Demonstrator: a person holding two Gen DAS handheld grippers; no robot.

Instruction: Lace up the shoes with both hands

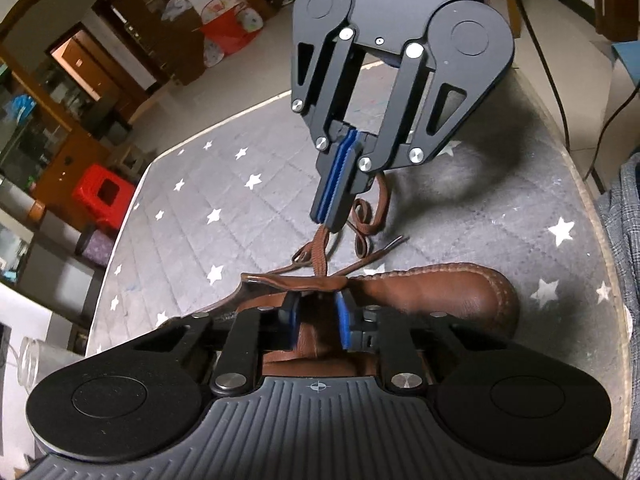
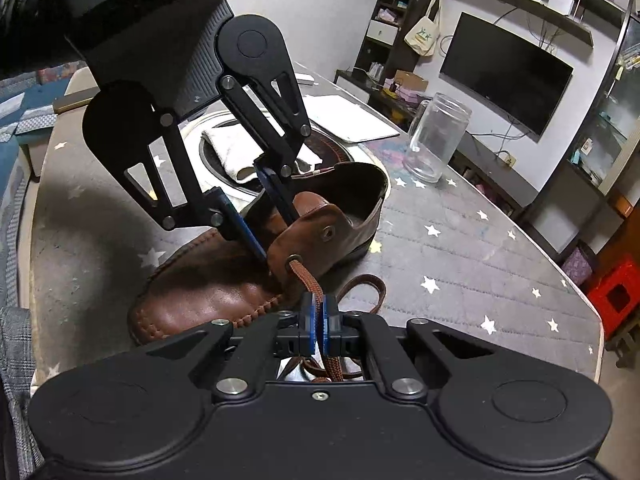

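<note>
On the starry surface (image 2: 460, 240): a brown shoe (image 2: 208, 280) lies on its side, near a glass jar (image 2: 438, 138).
Right claw (image 2: 319, 322): pressed together, pinching the brown lace (image 2: 308, 280) just outside a hole in the shoe's flap.
Left claw (image 1: 316, 320): its two pads sit on either side of the shoe's tongue flap. They look close to it, but I cannot tell if they squeeze it.
Done: the lace goes through one lower hole (image 2: 294, 259).
Left: the upper hole (image 2: 329, 233) looks empty. Loose lace (image 1: 368, 216) lies in loops on the surface. No bow is tied yet.
</note>
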